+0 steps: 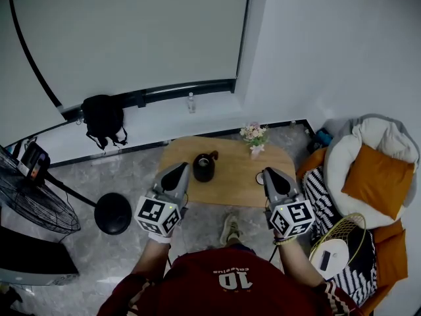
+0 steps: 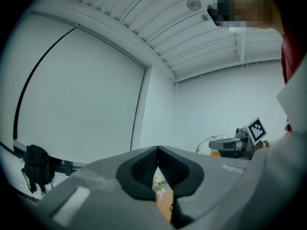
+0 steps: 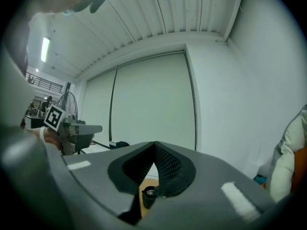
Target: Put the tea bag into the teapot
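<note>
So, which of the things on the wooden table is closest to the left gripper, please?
The black teapot, just beside the left gripper in the head view; the flowers stand toward the far right of the table.

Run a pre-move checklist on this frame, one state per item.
1. Left gripper empty: ok, jaws shut on nothing.
2. Right gripper empty: ok, jaws shut on nothing.
3. Jaws open for a pick: not ok, both are shut.
4. Teapot upright on the table: ok.
5. Teapot lid off: cannot tell, too small in every view.
6. Tea bag located: cannot tell. A small white object sits near the table's right end, by the right gripper, but it is too small to identify.
</note>
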{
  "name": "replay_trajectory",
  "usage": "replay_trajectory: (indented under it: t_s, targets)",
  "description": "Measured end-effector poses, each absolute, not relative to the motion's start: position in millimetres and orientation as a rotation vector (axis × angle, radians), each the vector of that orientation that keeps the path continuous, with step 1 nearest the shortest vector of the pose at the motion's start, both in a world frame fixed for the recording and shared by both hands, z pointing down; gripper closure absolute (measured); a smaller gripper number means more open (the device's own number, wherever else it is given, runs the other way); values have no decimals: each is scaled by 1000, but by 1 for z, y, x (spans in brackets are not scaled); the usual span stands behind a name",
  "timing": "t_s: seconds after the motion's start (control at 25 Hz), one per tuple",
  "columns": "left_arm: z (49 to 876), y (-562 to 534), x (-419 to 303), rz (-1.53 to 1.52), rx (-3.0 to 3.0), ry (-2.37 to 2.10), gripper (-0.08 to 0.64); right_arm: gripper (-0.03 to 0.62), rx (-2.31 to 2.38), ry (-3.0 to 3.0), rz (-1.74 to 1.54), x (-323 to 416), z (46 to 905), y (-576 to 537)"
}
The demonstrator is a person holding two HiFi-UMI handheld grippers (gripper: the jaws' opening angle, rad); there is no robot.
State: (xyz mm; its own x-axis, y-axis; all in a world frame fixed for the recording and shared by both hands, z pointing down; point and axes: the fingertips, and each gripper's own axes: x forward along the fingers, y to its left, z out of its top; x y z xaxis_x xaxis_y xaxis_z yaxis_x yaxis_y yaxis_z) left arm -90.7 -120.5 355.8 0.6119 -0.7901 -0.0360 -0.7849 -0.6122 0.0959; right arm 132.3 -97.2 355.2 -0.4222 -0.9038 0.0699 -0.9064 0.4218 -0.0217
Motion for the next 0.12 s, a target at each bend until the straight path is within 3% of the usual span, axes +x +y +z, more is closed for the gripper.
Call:
replay_trajectory:
  t_s: [0.12]
  targets:
    - [355, -121, -92, -120, 2754, -1348, 558, 592, 1657, -2609, 84, 131, 353, -98]
